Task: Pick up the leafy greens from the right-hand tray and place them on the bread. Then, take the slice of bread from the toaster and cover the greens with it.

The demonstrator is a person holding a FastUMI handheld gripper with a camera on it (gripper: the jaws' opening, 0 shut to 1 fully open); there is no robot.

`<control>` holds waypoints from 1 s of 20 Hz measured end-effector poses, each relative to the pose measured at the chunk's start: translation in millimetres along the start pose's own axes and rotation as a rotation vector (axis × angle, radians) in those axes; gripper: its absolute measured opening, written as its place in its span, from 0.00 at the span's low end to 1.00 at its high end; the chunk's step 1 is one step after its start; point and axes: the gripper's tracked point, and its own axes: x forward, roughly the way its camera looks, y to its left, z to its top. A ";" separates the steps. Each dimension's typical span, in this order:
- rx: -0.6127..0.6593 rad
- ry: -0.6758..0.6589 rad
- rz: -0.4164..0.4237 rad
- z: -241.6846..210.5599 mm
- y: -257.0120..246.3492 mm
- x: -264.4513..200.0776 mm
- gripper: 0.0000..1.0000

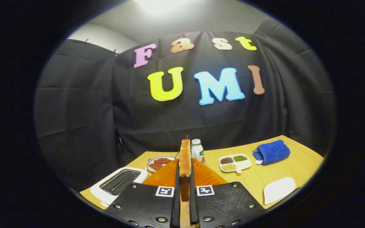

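Two jaws clamped on upright bread slice (185,164) above yellow table (296,161), toaster (119,182) beside.

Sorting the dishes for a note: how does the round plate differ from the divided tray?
The round plate holds reddish pieces; the divided tray holds brown, green and pale fillings in separate sections. The plate lies beside the toaster, the tray near the blue towel. Both are white.

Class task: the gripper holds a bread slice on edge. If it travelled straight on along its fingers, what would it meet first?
Probably the orange mat just ahead of the gripper, which is shut on the bread slice; the bottle stands beyond. Depth is unclear.
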 end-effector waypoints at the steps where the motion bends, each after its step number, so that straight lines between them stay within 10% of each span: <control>1: -0.003 0.006 -0.028 -2.8 -14.9 1.3 0.12; 20: -0.284 0.237 -0.204 -122.2 -111.6 22.9 0.12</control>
